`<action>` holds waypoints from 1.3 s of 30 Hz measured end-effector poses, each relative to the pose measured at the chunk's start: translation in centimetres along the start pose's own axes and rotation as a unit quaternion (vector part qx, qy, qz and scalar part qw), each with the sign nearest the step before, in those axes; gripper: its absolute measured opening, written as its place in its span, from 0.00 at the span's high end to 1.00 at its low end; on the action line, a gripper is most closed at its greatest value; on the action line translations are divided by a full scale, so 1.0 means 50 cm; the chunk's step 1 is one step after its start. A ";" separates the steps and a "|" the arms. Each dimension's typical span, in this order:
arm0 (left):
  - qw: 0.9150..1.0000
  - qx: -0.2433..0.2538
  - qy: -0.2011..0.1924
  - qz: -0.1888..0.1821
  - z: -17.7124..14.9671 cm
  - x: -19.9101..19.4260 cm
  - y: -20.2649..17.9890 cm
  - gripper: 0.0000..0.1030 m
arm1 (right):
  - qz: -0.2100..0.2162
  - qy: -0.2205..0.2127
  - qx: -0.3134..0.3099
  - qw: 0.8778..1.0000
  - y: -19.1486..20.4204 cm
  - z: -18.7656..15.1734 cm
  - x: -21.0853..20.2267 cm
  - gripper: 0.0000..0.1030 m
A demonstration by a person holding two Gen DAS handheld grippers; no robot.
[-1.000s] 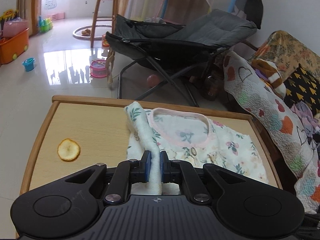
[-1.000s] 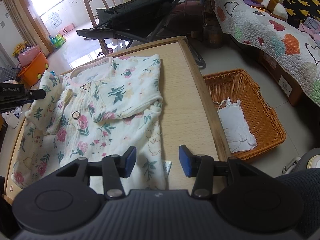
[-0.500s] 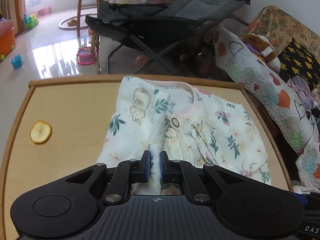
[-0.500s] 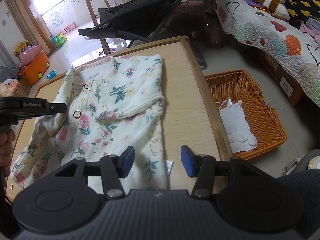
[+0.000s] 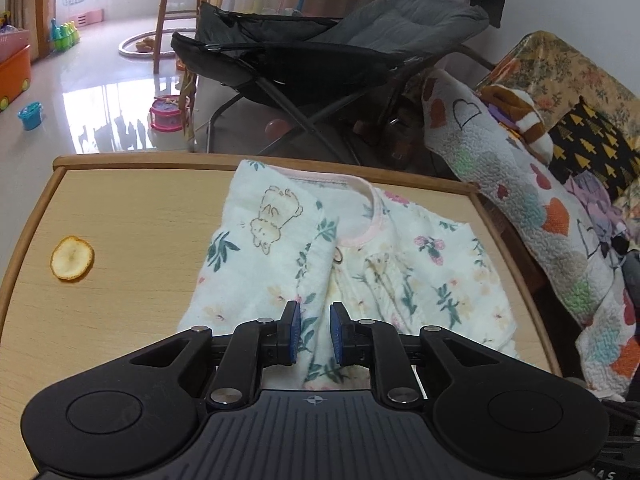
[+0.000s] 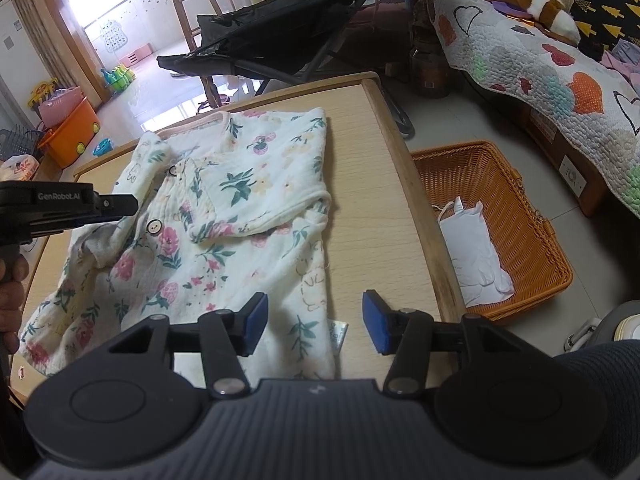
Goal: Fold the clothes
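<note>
**A:** The floral baby garment (image 6: 240, 216) is lying spread on the tabletop (image 6: 384, 216), and both sleeves are sitting folded in across the chest. The left sleeve (image 5: 276, 256) is lying over the button placket, bear print showing on its underside.

**B:** So how far along are we looking?

**A:** I'm judging the side folds as done and the lengthwise fold as still to come: the lower half is lying flat toward the near edge. Nothing from this piece is going into the wicker basket (image 6: 532, 224) yet; only a white item is lying there.

**B:** And the claws?

**A:** The left claw (image 5: 314, 336) is now standing slightly parted, sleeve cloth lying between the pads but not pinched. Half a second ago it was clamped on that sleeve, so it's just letting go, and the sleeve is settling lower and flatter than before. The right claw (image 6: 316, 322) is hovering wide apart over the hem, holding nothing, barely shifting from earlier.

**B:** That orange slice (image 5: 72, 258)?

**A:** Sitting well apart, untouched.
</note>
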State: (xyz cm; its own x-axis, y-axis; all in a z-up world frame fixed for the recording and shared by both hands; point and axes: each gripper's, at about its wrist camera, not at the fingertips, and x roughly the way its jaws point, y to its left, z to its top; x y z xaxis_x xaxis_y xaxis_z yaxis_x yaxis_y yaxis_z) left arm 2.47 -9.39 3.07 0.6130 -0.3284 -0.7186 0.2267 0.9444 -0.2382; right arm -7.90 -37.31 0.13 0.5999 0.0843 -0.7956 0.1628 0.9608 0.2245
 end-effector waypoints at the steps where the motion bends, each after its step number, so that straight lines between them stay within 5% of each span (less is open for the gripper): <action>1: 1.000 0.002 0.000 -0.003 -0.001 0.000 -0.003 0.80 | 0.000 0.000 0.000 1.000 0.000 0.000 0.000 0.49; 6: 0.999 0.006 0.037 -0.001 -0.014 0.029 -0.009 0.80 | -0.002 0.000 -0.004 1.000 0.001 -0.001 -0.001 0.49; 22: 0.995 -0.074 -0.023 -0.064 -0.043 -0.064 0.052 0.70 | -0.022 0.000 -0.022 1.000 0.013 -0.006 -0.001 0.49; 29: 0.996 -0.074 -0.032 -0.027 -0.109 -0.137 0.095 0.56 | -0.038 0.000 -0.042 0.998 0.026 -0.007 0.003 0.49; 39: 0.998 -0.064 -0.021 -0.001 -0.184 -0.133 0.136 0.55 | -0.070 0.002 -0.059 0.996 0.035 -0.011 0.005 0.49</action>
State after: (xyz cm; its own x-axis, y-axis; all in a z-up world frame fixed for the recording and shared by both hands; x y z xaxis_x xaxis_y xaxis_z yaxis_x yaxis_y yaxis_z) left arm -7.06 -0.65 0.21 0.6443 -0.3288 -0.6905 0.1315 0.9371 -0.3234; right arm -7.92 -35.46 0.03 0.5752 -0.0524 -0.8163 0.1520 0.9874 0.0438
